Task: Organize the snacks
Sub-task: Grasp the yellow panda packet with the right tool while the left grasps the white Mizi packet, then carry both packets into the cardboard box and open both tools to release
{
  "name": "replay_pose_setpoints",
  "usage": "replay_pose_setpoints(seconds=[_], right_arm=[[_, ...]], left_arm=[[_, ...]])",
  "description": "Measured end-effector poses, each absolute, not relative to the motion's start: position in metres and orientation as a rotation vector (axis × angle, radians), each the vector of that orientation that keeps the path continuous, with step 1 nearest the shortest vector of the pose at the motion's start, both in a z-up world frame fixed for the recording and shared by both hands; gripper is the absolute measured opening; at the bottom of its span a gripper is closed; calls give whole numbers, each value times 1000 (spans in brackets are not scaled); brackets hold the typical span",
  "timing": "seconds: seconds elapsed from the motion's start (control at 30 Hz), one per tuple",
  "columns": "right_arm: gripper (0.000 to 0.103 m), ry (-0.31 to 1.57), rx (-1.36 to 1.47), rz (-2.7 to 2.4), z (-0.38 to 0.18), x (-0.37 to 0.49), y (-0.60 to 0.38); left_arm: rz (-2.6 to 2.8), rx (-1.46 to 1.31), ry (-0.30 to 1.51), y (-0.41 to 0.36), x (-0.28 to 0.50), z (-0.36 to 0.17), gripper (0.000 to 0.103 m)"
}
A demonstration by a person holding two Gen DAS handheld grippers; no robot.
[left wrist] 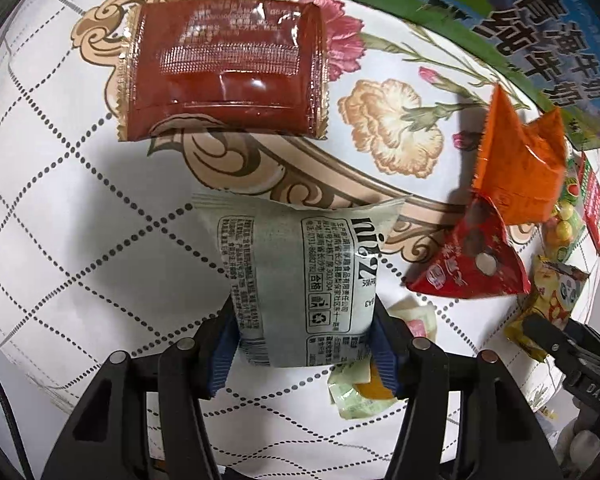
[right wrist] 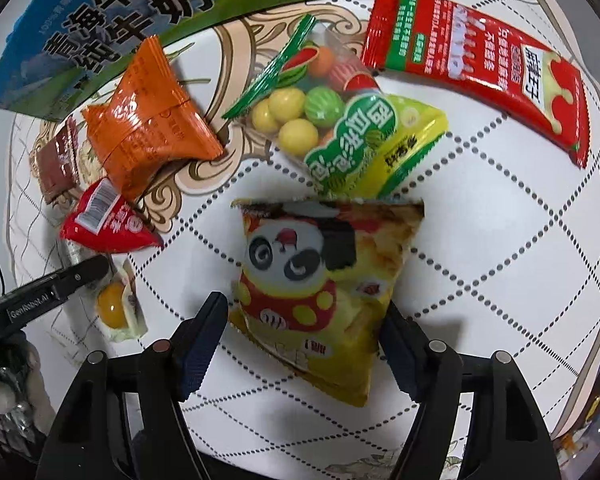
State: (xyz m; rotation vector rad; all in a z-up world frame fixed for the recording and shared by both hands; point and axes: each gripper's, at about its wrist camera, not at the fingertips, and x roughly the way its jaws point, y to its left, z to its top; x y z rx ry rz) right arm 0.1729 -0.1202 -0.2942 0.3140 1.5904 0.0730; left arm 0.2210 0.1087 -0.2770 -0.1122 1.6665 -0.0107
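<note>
My left gripper (left wrist: 304, 344) points down at the table and is shut on a white-grey snack packet (left wrist: 300, 272) with black print; the blue pads pinch its lower sides. My right gripper (right wrist: 304, 340) is shut on a yellow packet with a panda picture (right wrist: 320, 280), pads against its two edges. A dark red packet (left wrist: 224, 68) lies flat beyond the white one. An orange packet (right wrist: 148, 120) and a red triangular packet (right wrist: 104, 220) sit between the two grippers.
A green and blue milk carton (right wrist: 100, 20) lies along the far side. A clear bag of gum balls (right wrist: 332, 120) and a long red packet (right wrist: 480, 72) lie beyond the panda packet. Small candies (left wrist: 356, 392) rest near the left pads. The quilted floral tablecloth (right wrist: 500, 240) ends at a curved edge on the right.
</note>
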Motion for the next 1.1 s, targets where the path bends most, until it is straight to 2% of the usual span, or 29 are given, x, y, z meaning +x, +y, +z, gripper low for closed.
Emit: replay_pose_setpoints(seconds=[0.2,0.23,0.27,0.3,0.4,0.77,0.9,1.1], right_arm=[[77,1572,327,29,-288,197,-124],[74,1567,343,22,-290,198,-126],[64,1557,343,13,-290,198,-128],[62,1542,325,8,-290,198,-128],[54,1518,317,20,-282,200,-144],[53,1413,441,154,-217,191,-151],[53,1344,468,239,-170,202,-148],[53,1226,465,332,-98,242,-145]], left_arm=[[30,-95,1632,109,239,-274,57],[36,-93,1620,107,240,-272,54],[39,-90,1605,102,246,-264,51],[37,-78,1595,101,245,-261,45],[26,-64,1579,93,247,-248,43],[-65,-117,1506,91,234,-167,42],[-144,-174,1455,81,241,-115,42],[-268,-195,1374,54,297,-58,42]])
